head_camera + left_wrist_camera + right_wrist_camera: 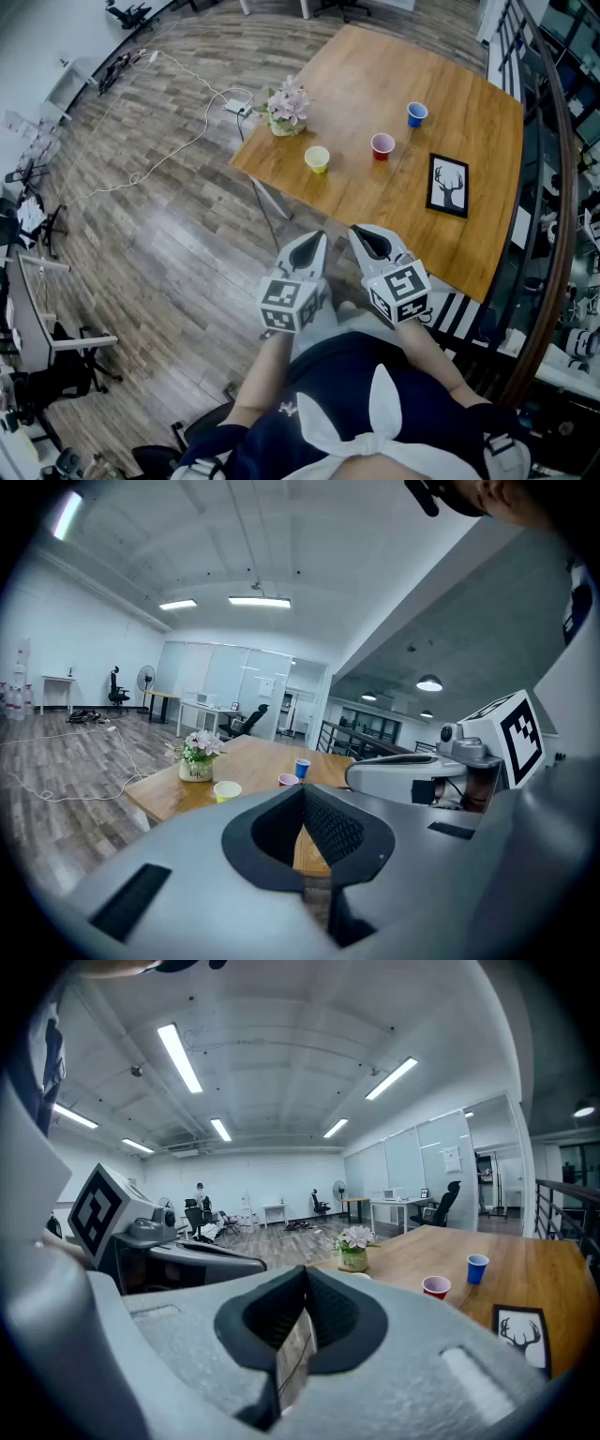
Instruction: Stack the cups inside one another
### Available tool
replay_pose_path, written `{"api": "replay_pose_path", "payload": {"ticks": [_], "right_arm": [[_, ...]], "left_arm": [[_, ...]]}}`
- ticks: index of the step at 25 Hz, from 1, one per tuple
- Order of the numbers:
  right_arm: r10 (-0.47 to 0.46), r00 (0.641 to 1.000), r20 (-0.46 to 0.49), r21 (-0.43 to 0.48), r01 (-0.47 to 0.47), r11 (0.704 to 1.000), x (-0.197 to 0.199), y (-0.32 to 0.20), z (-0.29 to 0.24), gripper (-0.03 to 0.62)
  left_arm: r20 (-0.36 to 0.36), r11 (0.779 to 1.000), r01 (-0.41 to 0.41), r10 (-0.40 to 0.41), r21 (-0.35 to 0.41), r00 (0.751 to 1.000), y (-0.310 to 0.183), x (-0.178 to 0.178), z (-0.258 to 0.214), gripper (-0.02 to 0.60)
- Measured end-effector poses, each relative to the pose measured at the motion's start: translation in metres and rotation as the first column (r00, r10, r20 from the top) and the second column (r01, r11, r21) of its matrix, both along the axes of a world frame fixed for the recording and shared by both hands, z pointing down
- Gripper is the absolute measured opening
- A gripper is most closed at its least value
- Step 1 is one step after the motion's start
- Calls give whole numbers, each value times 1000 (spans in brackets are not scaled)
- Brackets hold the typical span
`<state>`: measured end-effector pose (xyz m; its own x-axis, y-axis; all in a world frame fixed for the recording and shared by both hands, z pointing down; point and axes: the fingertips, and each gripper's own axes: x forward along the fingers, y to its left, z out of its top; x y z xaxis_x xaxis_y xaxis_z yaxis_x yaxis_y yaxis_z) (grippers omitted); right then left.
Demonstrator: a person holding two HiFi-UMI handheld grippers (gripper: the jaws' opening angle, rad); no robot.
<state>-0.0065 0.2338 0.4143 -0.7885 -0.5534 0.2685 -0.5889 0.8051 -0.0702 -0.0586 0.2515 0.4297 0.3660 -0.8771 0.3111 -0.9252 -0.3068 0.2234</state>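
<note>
Three small cups stand apart and upright on the wooden table (375, 66): a yellow cup (317, 158) nearest the left edge, a red cup (382, 145) in the middle and a blue cup (417, 113) farthest back. The left gripper view shows the yellow cup (227, 791), the red cup (287, 780) and the blue cup (302, 767) well ahead. My left gripper (305, 253) and right gripper (373, 242) hang side by side close to the person's body, short of the table's near edge. Both are shut and hold nothing. In the right gripper view the red cup (436, 1286) and the blue cup (477, 1267) show; the jaws mostly hide the yellow one.
A pot of pale flowers (286, 108) stands at the table's left corner. A black-framed deer picture (448, 185) lies near the right front edge. A white cable (169, 150) runs over the wood floor to the left. A dark railing (553, 187) borders the table's right side.
</note>
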Motion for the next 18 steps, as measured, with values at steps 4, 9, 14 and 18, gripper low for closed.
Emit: {"api": "replay_pose_path", "payload": {"ticks": [4, 9, 14, 18], "right_arm": [[6, 1000, -5, 1, -6, 1000, -4, -8, 2, -2], [-2, 1000, -11, 8, 2, 1000, -17, -23, 3, -2], [-6, 1000, -24, 6, 6, 1000, -28, -43, 5, 0], [0, 1000, -30, -1, 0, 1000, -38, -64, 5, 2]], "left_arm": [[-3, 1000, -7, 7, 24, 1000, -7, -4, 4, 17], [-4, 1000, -7, 7, 19, 1000, -21, -19, 6, 17], [-9, 1000, -8, 8, 6, 1000, -42, -33, 10, 17], [-13, 1000, -5, 5, -1, 1000, -61, -46, 11, 18]]}}
